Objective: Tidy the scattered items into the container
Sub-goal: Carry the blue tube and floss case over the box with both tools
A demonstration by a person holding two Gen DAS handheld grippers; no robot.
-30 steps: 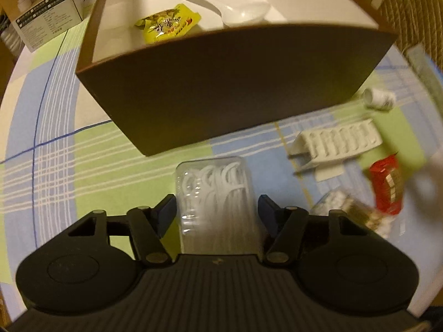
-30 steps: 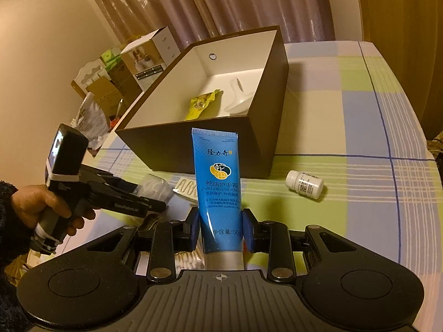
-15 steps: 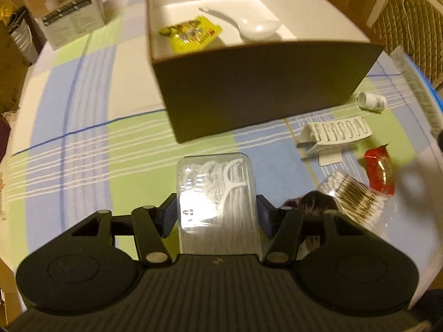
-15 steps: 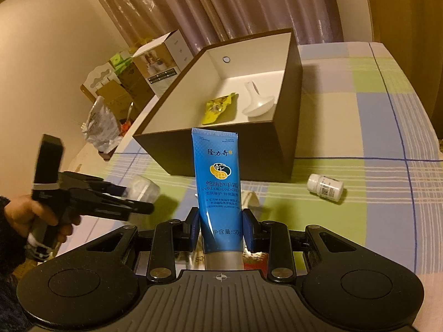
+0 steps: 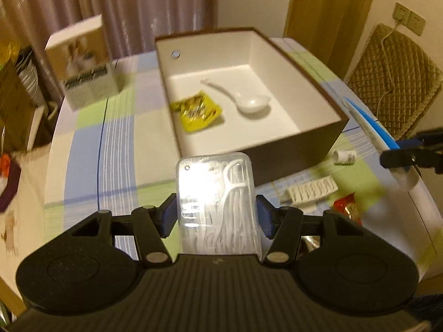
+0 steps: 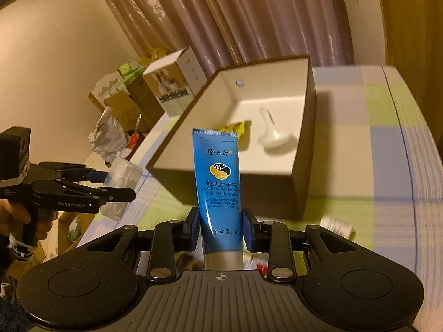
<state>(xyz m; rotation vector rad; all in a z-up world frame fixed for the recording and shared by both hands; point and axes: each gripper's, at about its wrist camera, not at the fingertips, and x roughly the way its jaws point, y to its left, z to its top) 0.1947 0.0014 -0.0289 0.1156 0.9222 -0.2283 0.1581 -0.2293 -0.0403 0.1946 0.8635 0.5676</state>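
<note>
My left gripper (image 5: pixel 216 215) is shut on a clear box of floss picks (image 5: pixel 218 191) and holds it in the air before the near wall of the brown box (image 5: pixel 299 149). My right gripper (image 6: pixel 220 227) is shut on a blue hand cream tube (image 6: pixel 218 177), raised in front of the same box (image 6: pixel 301 188). Inside the box lie a yellow packet (image 5: pixel 198 110) and a white spoon (image 5: pixel 246 101). The left gripper with the floss box (image 6: pixel 121 177) shows at the left of the right wrist view. The tube (image 5: pixel 371 127) shows at the right of the left wrist view.
On the checked tablecloth near the box lie a small white bottle (image 5: pixel 344 156), a white blister tray (image 5: pixel 311 189) and a red packet (image 5: pixel 347 207). A white carton (image 5: pixel 83 63) stands at the table's far left. A padded chair (image 5: pixel 396 83) is beyond the right edge.
Both grippers have risen with their loads. The left wrist view now looks down into the box from higher up, and the right gripper has come closer to the box.
</note>
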